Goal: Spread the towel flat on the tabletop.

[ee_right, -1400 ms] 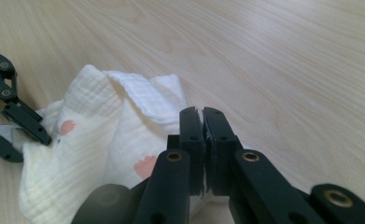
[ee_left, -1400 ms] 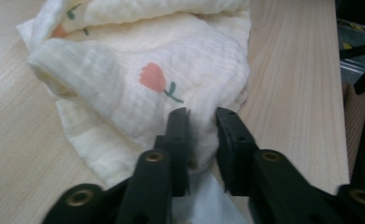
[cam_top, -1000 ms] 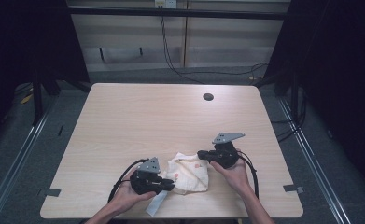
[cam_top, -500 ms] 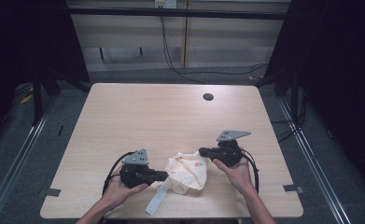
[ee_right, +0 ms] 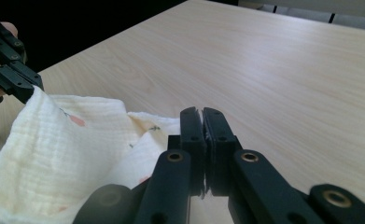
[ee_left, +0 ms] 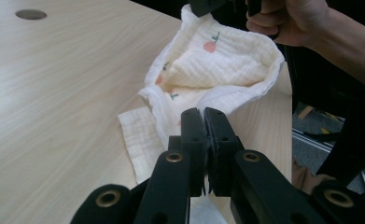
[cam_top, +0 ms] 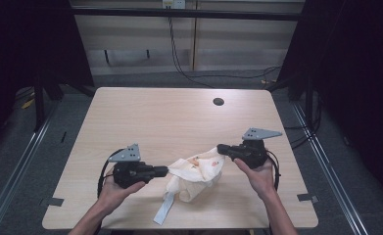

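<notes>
- A soft cream cloth point(cam_top: 197, 171) with little fruit prints sits low in the middle of the high view, near the front edge of the wooden table point(cam_top: 169, 117).
- The left gripper point(cam_top: 164, 170) is at the lower left of the cloth. Its two black jaws are pressed together and pinch one edge of the cloth.
- In the left gripper view, the cloth point(ee_left: 208, 74) spreads out above the pressed-together jaws, and another hand point(ee_left: 287, 18) is at the top right.
- The right gripper point(cam_top: 222, 148) is at the right of the cloth. Its jaws are pressed together too, and they seem to pinch the other edge.
- In the right gripper view, the cloth point(ee_right: 63, 149) hangs at the lower left, held up at the far end.
- The cloth is lifted a bit between the two grippers, and a loose strip point(cam_top: 163, 211) hangs down toward the table's front edge.
- What could go wrong: each pinch holds only a thin edge, so a hard pull could make the cloth slip out.
- If one side slips, the cloth would flop down in a heap.
- The loose strip could slide off the table edge and drag the cloth with it.
</notes>
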The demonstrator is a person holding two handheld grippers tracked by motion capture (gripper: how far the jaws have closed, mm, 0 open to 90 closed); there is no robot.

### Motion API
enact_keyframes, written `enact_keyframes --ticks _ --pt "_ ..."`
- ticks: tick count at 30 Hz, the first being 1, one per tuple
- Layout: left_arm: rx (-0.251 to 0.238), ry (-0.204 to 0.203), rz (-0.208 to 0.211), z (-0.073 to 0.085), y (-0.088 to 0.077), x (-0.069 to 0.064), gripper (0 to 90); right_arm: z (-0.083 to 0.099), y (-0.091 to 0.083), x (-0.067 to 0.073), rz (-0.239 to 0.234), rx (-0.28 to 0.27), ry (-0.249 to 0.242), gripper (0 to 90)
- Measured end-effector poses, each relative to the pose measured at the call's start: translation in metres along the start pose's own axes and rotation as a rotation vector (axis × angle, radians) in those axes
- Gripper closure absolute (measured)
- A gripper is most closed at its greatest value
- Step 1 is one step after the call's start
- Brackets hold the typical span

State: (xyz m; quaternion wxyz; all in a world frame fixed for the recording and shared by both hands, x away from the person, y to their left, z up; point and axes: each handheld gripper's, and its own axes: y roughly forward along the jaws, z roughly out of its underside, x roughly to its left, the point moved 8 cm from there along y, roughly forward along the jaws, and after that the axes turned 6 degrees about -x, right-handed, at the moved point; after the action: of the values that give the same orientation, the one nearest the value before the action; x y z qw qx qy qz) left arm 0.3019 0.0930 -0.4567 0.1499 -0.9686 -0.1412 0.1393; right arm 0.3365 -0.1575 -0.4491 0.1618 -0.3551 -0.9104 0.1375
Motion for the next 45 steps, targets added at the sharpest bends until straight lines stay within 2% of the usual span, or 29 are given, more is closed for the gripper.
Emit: enact_keyframes --ticks 3,12,19,22,24,29,33,36,38,45 --pt "-0.043 -0.030 -0.001 -0.008 -0.004 0.003 87.4 -0.010 -0.004 -0.001 0.009 -0.005 -0.006 87.6" --pt "-0.082 -0.018 -0.035 -0.030 -0.016 0.013 87.4 -0.027 -0.007 -0.005 0.022 -0.030 -0.006 87.6" --pt "-0.098 -0.010 -0.077 -0.045 -0.026 0.025 87.5 -0.048 -0.015 -0.011 0.050 -0.073 -0.003 87.6" --pt "-0.107 -0.017 -0.092 -0.052 -0.032 0.031 87.5 -0.056 -0.017 -0.012 0.043 -0.085 0.001 87.6" --pt "-0.119 -0.030 -0.087 -0.057 -0.035 0.034 87.5 -0.062 -0.018 -0.013 0.041 -0.083 -0.005 87.6" --pt "-0.136 -0.021 -0.102 -0.068 -0.041 0.041 87.5 -0.080 -0.020 -0.016 0.052 -0.097 -0.019 87.7" --pt "-0.140 -0.020 -0.128 -0.079 -0.046 0.051 87.5 -0.095 -0.022 -0.016 0.064 -0.110 -0.030 87.6" --pt "-0.155 -0.027 -0.142 -0.085 -0.049 0.057 87.5 -0.102 -0.022 -0.020 0.071 -0.115 -0.029 87.7" --pt "-0.141 -0.014 -0.158 -0.086 -0.050 0.060 87.5 -0.104 -0.022 -0.023 0.071 -0.123 -0.017 87.7" --pt "-0.164 -0.008 -0.156 -0.106 -0.054 0.067 87.5 -0.115 -0.022 -0.029 0.096 -0.127 -0.013 87.7"
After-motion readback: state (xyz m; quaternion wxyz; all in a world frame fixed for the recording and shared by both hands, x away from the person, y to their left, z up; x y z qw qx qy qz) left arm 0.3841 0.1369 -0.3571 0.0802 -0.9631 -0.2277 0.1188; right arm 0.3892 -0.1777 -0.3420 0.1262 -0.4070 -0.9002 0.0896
